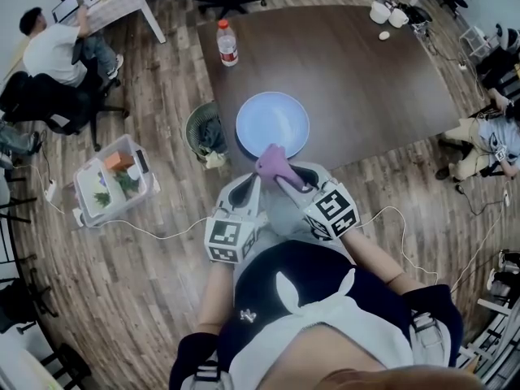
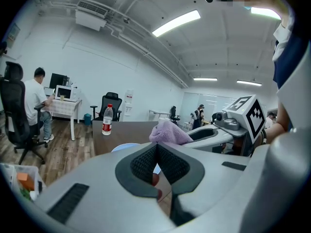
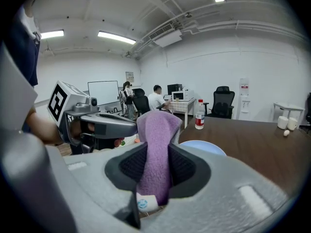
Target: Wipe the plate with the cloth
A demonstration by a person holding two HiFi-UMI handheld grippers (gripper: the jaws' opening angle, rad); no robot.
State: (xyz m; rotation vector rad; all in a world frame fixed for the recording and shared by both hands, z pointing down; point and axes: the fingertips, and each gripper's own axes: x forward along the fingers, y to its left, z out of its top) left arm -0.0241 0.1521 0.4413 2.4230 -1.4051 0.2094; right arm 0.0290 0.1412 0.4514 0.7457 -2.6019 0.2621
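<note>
A light blue plate lies near the front edge of a dark brown table; its rim also peeks over the jaws as the plate and the plate. A purple cloth hangs just in front of the plate's near rim. My right gripper is shut on this cloth, which stands up between the pads. My left gripper sits close beside it on the left; in the left gripper view the left gripper has its pads together with nothing between them.
A water bottle stands at the table's far left edge, white cups at the far right corner. A wastebasket and a clear plastic box sit on the wooden floor to the left. People sit at desks around the room.
</note>
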